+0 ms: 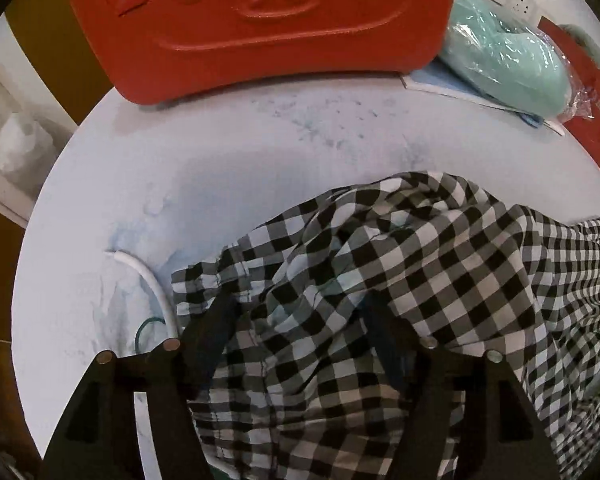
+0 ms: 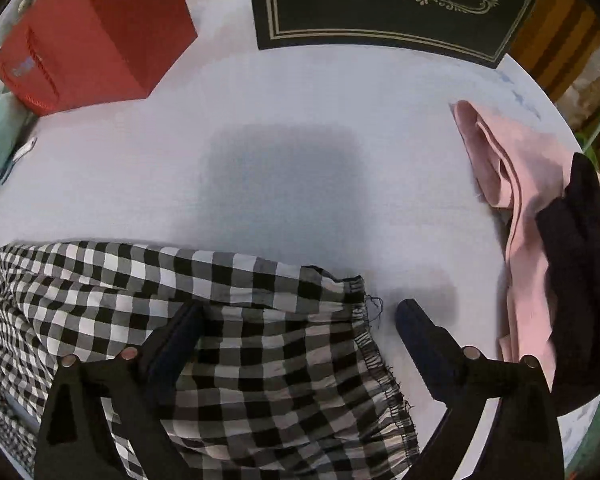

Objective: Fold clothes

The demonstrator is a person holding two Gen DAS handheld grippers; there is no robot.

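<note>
Both left tongs (image 1: 300,304) and right tongs (image 2: 300,312) gaped open over the checked garment (image 1: 400,280) on the table (image 2: 280,120).

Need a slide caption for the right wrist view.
Open right hand-held gripper straddling the frayed edge of black-and-white checked cloth on white table.

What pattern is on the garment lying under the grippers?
A black-and-white gingham check on the garment; it shows best in the right wrist view.

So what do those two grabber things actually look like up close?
Both grippers, left and right, look alike: matte black angular frames with triangular cut-outs, small round silver rivets at the joints, and two flat dark fingers each. No cables, markings or sleeves show.
</note>
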